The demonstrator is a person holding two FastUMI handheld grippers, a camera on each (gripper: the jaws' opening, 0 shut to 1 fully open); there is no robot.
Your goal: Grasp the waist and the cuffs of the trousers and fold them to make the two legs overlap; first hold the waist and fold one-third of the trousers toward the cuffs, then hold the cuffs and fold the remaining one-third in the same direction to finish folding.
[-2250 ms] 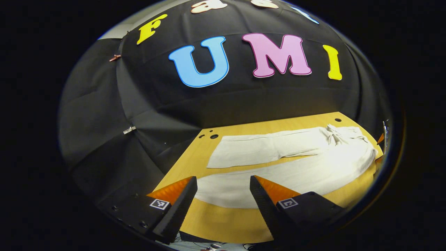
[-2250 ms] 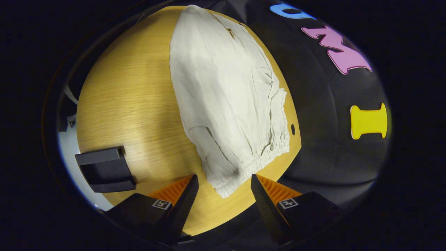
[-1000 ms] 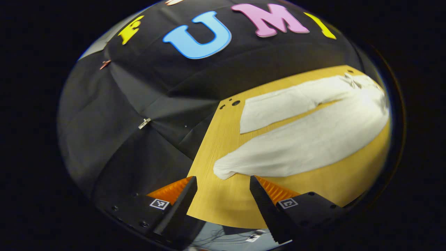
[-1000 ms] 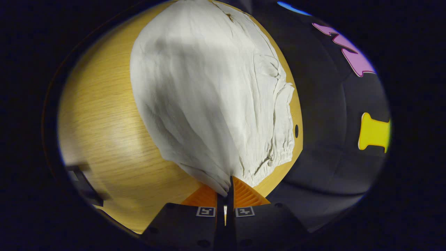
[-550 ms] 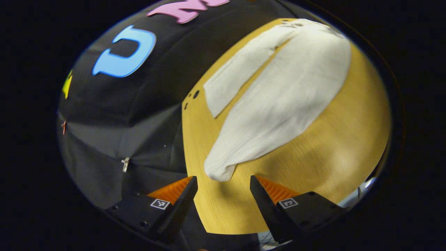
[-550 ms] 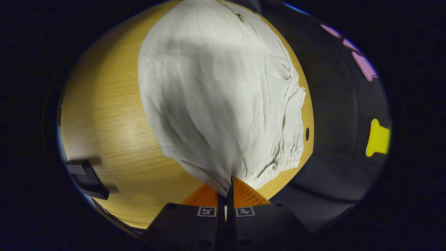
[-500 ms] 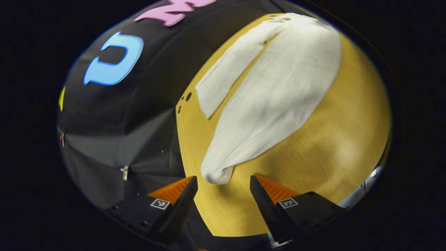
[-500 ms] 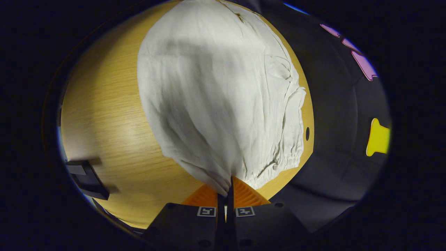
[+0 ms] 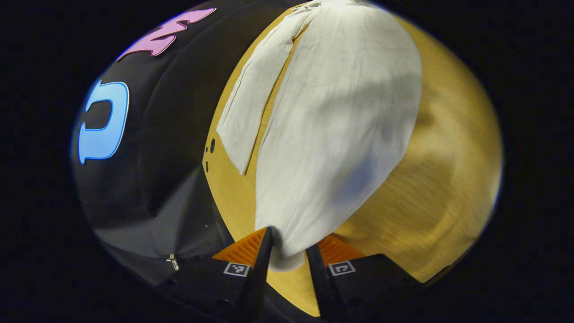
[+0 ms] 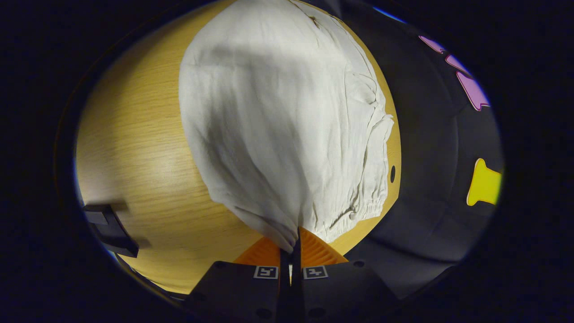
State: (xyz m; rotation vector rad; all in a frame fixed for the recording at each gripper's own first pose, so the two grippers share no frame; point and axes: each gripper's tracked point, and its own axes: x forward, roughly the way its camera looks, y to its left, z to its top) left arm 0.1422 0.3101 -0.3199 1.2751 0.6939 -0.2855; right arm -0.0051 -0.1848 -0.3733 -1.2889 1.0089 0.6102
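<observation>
- We see the left gripper with its fingers around a cuff of the white trousers.
- The trousers lie on a wooden table.

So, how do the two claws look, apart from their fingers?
Both look alike. The left claw and the right claw each have a black, blocky body with two small square black-and-white markers, one behind each finger. No cables, hands or sleeves are visible.

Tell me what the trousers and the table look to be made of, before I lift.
Trousers: off-white thin woven cloth, probably cotton or linen, matte; it shows fine creases and a gathered waistband. Table: light wood or wood-look laminate, smooth with a slight sheen; straight grain lines run across it. Which of the two I cannot tell.
</observation>
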